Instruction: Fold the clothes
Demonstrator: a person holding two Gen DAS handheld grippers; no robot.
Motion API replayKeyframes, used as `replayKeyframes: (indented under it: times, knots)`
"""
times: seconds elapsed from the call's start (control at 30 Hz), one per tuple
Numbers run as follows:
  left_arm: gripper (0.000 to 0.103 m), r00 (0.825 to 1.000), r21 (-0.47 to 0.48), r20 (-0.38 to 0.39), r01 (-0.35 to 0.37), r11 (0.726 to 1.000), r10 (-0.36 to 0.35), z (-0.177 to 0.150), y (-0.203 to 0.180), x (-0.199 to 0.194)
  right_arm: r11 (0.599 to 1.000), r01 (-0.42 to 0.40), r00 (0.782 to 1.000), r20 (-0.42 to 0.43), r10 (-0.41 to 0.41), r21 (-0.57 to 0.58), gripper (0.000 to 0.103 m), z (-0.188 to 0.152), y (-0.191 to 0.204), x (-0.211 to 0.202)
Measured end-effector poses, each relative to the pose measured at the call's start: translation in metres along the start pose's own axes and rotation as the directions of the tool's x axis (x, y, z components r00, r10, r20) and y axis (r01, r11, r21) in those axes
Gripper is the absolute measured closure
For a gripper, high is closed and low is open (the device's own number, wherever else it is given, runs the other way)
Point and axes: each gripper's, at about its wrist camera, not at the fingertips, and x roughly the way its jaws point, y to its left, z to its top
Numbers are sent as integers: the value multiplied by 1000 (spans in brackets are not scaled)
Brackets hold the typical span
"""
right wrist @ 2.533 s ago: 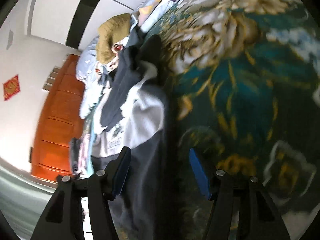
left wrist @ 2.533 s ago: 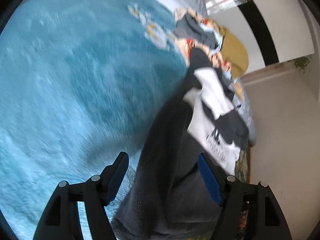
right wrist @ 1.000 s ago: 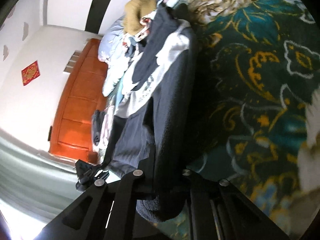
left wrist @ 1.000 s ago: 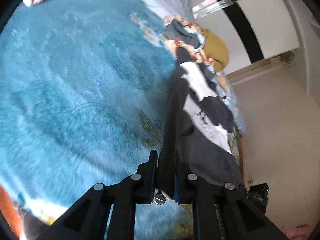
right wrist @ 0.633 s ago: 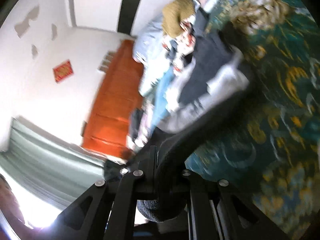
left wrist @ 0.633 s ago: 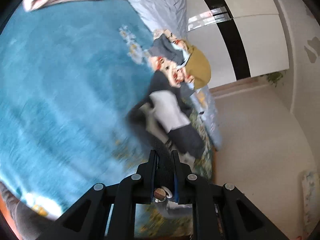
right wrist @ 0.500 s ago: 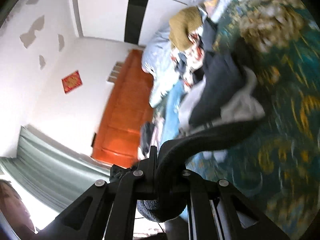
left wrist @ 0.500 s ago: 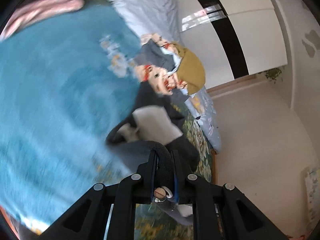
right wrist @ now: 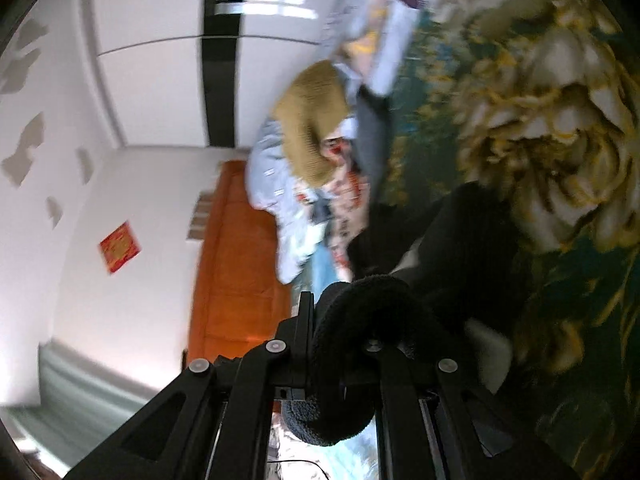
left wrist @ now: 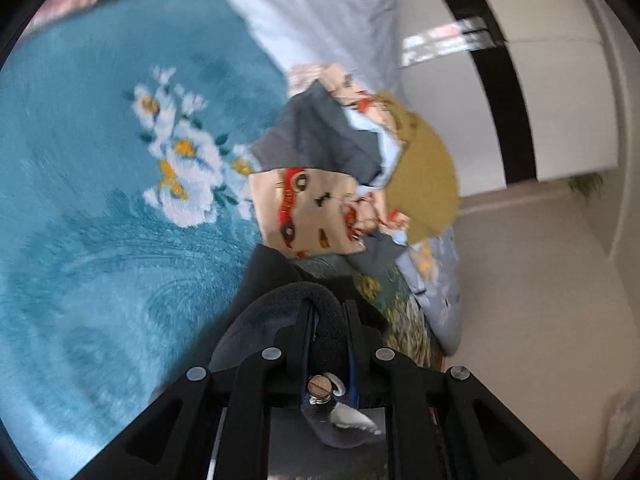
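Note:
A dark fleece garment (left wrist: 280, 304) with white patches lies on the blue floral blanket (left wrist: 88, 200). One edge of it is folded up into my left gripper (left wrist: 328, 320), which is shut on that edge. In the right wrist view the same dark fleece garment (right wrist: 472, 248) bunches between the fingers of my right gripper (right wrist: 340, 320), shut on its other edge. The rest of the garment trails ahead toward a pile of clothes (left wrist: 344, 168). Both views are blurred by motion.
The clothes pile (right wrist: 320, 148) holds a mustard knit piece (left wrist: 424, 184), a grey garment (left wrist: 320, 136) and a cartoon-print piece (left wrist: 308, 208). A pale quilt (left wrist: 320, 12) lies behind. Beyond are an orange wooden headboard (right wrist: 236, 264), white wardrobe doors (right wrist: 160, 80) and beige floor (left wrist: 540, 280).
Both grippers closed on the garment's edges from open, then swept forward over the bed toward the clothes pile, carrying the edge over the rest of the garment, which now looks shorter and bunched.

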Motion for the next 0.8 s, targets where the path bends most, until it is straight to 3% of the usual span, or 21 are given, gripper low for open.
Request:
replayKeyframes:
  times: [0.2, 0.33, 0.5, 0.57, 0.6, 0.63, 0.67, 0.73, 0.8]
  knots:
    - [86, 999, -97, -25, -49, 994, 47, 8, 35, 38, 999, 46, 999, -4, -46, 20, 92, 14, -19, 12]
    - [84, 996, -87, -52, -84, 993, 79, 9, 42, 51, 997, 76, 997, -11, -76, 9, 92, 18, -21, 19]
    - [80, 998, -115, -64, -33, 993, 26, 7, 45, 46, 996, 90, 996, -13, -90, 19, 91, 18, -23, 19]
    - [72, 998, -96, -69, -7, 995, 1, 5, 41, 39, 996, 87, 996, -22, -88, -6, 88, 16, -14, 16]
    - [66, 998, -86, -62, 8, 996, -13, 5, 38, 34, 996, 84, 996, -27, -85, -26, 85, 15, -9, 13]
    - [54, 998, -77, -55, 23, 997, -27, 5, 35, 29, 996, 78, 996, -28, -79, -40, 82, 15, -5, 10]
    - [47, 998, -68, -48, 38, 997, -41, 4, 32, 23, 996, 70, 997, -26, -71, -52, 67, 14, 0, 7]
    - [46, 997, -41, -11, 69, 997, -70, 6, 26, 9, 996, 53, 998, -23, -55, -74, 49, 14, 9, -1]
    - [40, 995, -16, 27, 100, 995, -99, 9, 22, -6, 995, 39, 999, -6, -39, -93, 48, 15, 17, -10]
